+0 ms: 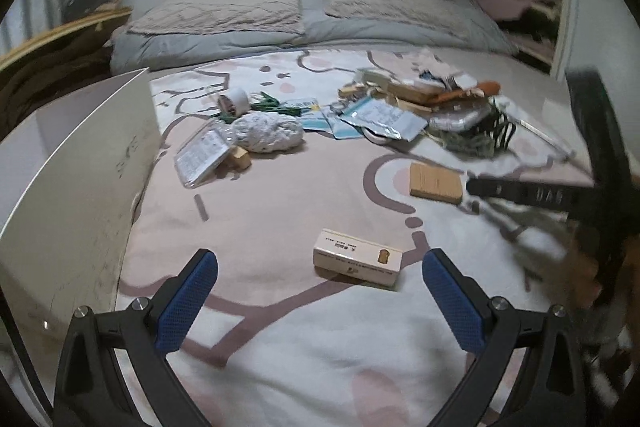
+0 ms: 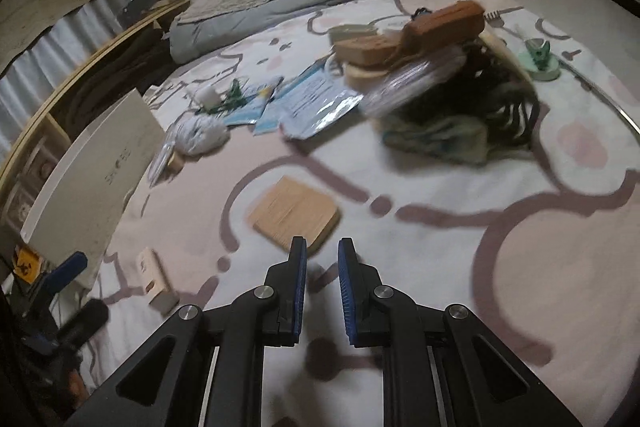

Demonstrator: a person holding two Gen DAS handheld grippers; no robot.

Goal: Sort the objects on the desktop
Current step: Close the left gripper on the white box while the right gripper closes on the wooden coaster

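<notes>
My left gripper (image 1: 320, 257) is open wide and low over the patterned bedspread (image 1: 280, 327). A small cream carton (image 1: 357, 263) lies flat just beyond its fingertips, toward the right finger. Further right lies a tan wooden block (image 1: 434, 182), with the blurred right gripper (image 1: 520, 193) beside it. In the right wrist view my right gripper (image 2: 322, 243) is shut with nothing between its blue pads. The tan block (image 2: 294, 213) lies just ahead of its tips. The cream carton (image 2: 156, 281) sits to the left, near the left gripper's blue pad (image 2: 66, 273).
A white open box (image 1: 80, 167) stands at the left edge of the bedspread. Beyond lie a heap of packets, wooden pieces and black cord (image 1: 420, 107), a white cloth bundle (image 1: 268, 133) and a tape roll (image 1: 234, 101). Pillows (image 1: 304, 15) are at the far end.
</notes>
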